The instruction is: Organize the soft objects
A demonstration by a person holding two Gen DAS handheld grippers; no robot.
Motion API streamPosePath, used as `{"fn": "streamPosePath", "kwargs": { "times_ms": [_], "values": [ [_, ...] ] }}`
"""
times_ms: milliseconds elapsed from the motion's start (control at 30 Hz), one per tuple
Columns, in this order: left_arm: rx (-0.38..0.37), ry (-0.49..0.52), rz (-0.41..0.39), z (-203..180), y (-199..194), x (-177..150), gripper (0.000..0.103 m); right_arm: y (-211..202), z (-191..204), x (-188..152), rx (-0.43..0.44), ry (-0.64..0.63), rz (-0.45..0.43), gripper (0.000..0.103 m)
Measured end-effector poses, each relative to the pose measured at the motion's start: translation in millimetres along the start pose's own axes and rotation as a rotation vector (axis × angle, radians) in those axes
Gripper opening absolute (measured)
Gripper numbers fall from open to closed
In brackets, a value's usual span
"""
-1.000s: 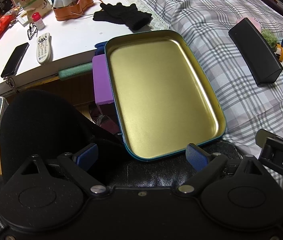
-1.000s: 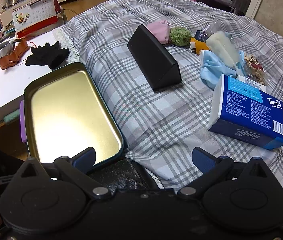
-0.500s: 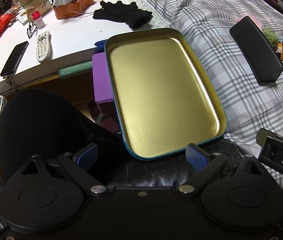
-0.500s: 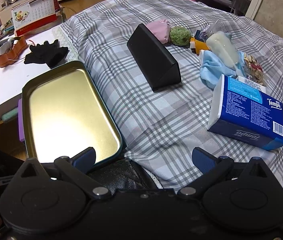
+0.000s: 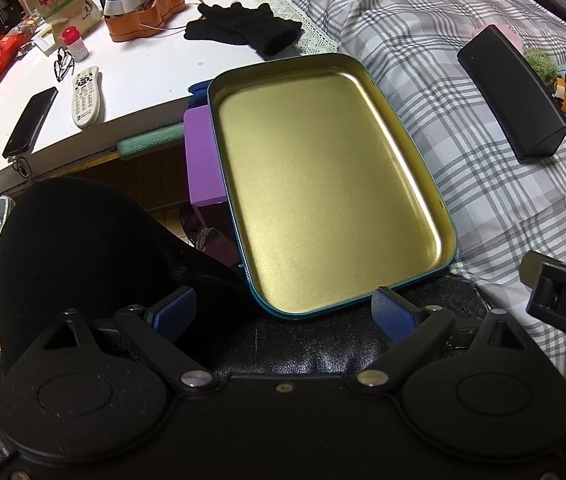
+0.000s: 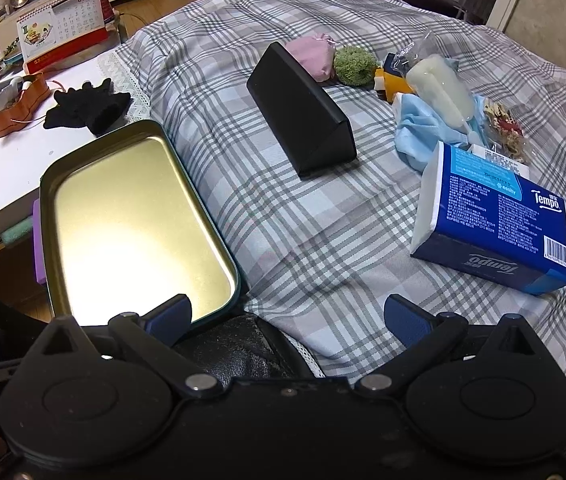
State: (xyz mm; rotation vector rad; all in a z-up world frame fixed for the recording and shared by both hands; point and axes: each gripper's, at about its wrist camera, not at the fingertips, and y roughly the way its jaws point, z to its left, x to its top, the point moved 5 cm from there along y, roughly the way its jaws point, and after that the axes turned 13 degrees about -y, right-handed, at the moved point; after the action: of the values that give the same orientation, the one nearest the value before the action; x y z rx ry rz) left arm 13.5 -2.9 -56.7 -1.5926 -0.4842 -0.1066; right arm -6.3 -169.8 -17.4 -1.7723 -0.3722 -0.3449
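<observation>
Where plaid bedding ends, the gold-lined tray (image 5: 323,184) sits bare.

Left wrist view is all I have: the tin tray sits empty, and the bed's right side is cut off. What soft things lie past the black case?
Observer: A pink pouch and a green fuzzy ball lie side by side behind the black case.
Operator: Anything nearer the right tongs?
Observer: A blue Tempo tissue pack lies ahead of the right tongs, which are open and hold nothing.
Operator: Between pack and ball?
Observer: A crumpled light-blue cloth.
</observation>
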Motion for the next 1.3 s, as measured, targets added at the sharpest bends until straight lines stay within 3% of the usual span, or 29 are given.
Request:
{"fn": "streamPosePath", "kwargs": {
  "times_ms": [1300],
  "values": [
    [0.053, 0.077, 0.043, -31.2, 21.4, 1.5, 0.091, 40.7, -32.4, -0.5, 0.044, 0.095, 0.089, 0.103]
  ]
}}
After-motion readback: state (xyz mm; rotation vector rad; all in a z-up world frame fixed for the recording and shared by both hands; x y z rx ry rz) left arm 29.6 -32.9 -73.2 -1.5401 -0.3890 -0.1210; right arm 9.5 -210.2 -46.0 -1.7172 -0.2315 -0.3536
